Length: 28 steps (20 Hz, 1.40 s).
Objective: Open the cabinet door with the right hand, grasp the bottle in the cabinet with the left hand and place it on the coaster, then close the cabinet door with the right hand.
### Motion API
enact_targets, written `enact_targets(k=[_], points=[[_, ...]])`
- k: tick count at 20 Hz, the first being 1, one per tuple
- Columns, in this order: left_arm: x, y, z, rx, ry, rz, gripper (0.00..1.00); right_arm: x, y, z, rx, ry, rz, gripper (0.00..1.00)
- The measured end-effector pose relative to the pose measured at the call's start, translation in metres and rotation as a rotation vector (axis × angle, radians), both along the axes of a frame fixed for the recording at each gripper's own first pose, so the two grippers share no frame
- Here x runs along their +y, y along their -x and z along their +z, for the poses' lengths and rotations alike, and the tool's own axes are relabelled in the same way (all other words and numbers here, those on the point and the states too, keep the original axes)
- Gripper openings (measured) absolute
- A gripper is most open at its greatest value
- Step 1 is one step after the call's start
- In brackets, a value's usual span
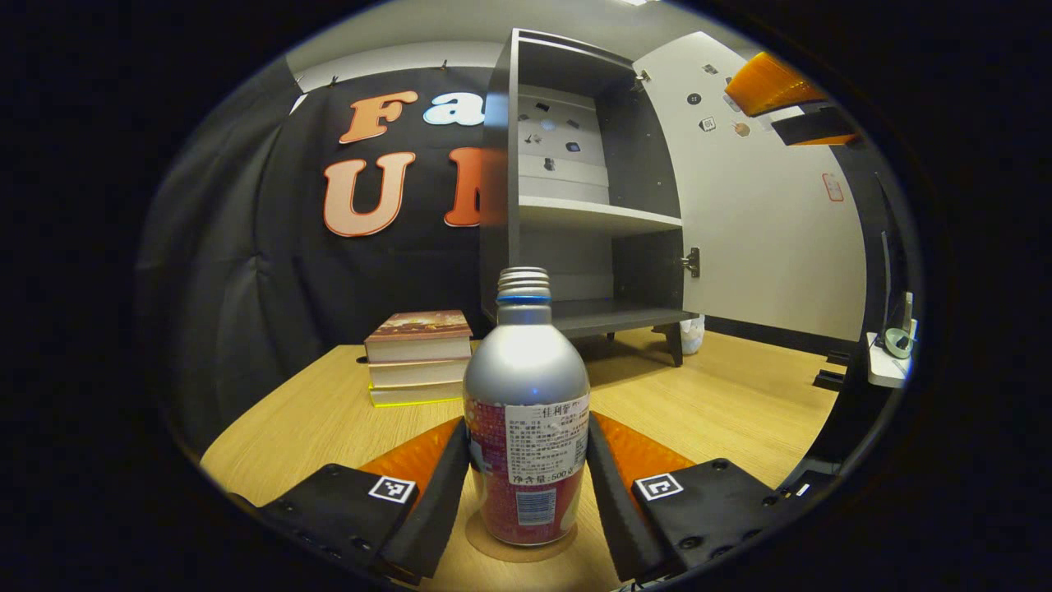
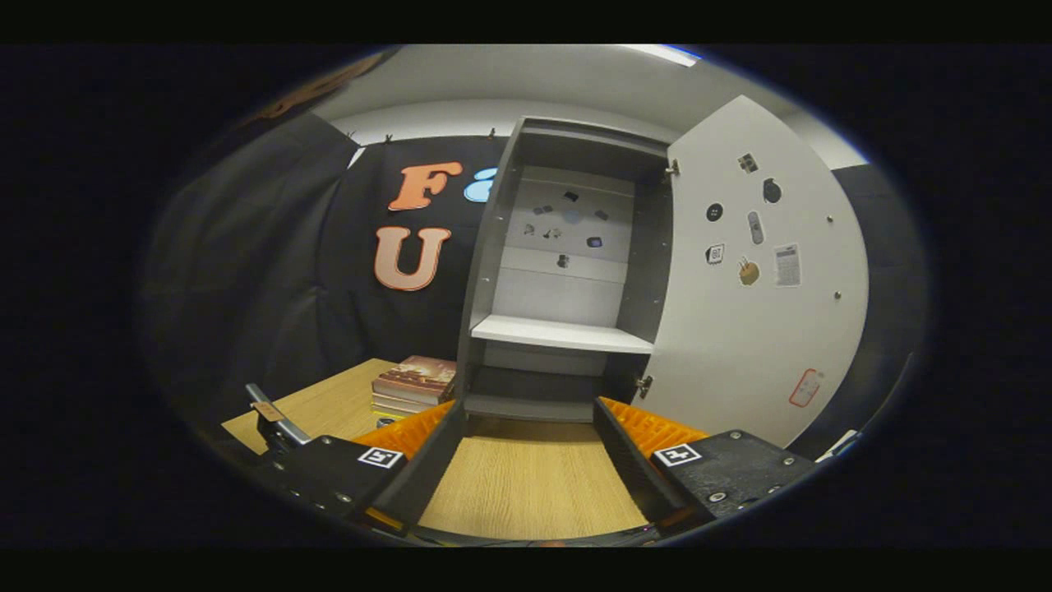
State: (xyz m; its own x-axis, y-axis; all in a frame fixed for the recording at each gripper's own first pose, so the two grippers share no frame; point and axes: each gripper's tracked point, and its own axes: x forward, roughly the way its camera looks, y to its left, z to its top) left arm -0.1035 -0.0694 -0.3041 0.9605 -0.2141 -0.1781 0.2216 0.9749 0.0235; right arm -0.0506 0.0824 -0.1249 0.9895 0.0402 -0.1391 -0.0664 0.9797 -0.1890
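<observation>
Nearest, left gripper (image 1: 526,485) fingers bracket bottle (image 1: 526,411) w/ small gaps each side, not pinching; bottle upright on coaster (image 1: 485,544) on table (image 1: 723,403). Right gripper (image 2: 526,460) wide open, holding nothing. Farther left: books (image 1: 417,355). Far: cabinet (image 2: 559,333), door (image 2: 760,329) swung open right.

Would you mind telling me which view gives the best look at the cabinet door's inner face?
The right gripper view: the open cabinet door faces the camera nearly whole, its stickers and lower hinge plain. The left gripper view shows the same door more obliquely, with the right gripper across its upper corner.
</observation>
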Motion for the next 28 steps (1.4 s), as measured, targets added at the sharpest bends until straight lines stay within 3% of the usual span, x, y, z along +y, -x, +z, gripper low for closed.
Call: enact_targets(k=[8, 18, 20, 28], points=[[0.0, 0.003, -0.008, -0.011, -0.026, -0.003, 0.83, 0.019, -0.001, -0.009, 0.038, -0.032, 0.055, 0.95], [0.006, 0.006, -0.015, 0.042, -0.054, -0.025, 0.92, 0.017, -0.003, -0.017, 0.075, -0.063, 0.042, 0.95], [0.006, 0.003, -0.008, 0.033, -0.059, -0.035, 0.96, 0.015, -0.001, -0.013, 0.071, -0.065, 0.031, 0.95], [-0.002, -0.011, 0.056, -0.019, -0.058, -0.075, 0.95, -0.021, 0.018, 0.023, -0.002, -0.092, -0.078, 0.95]])
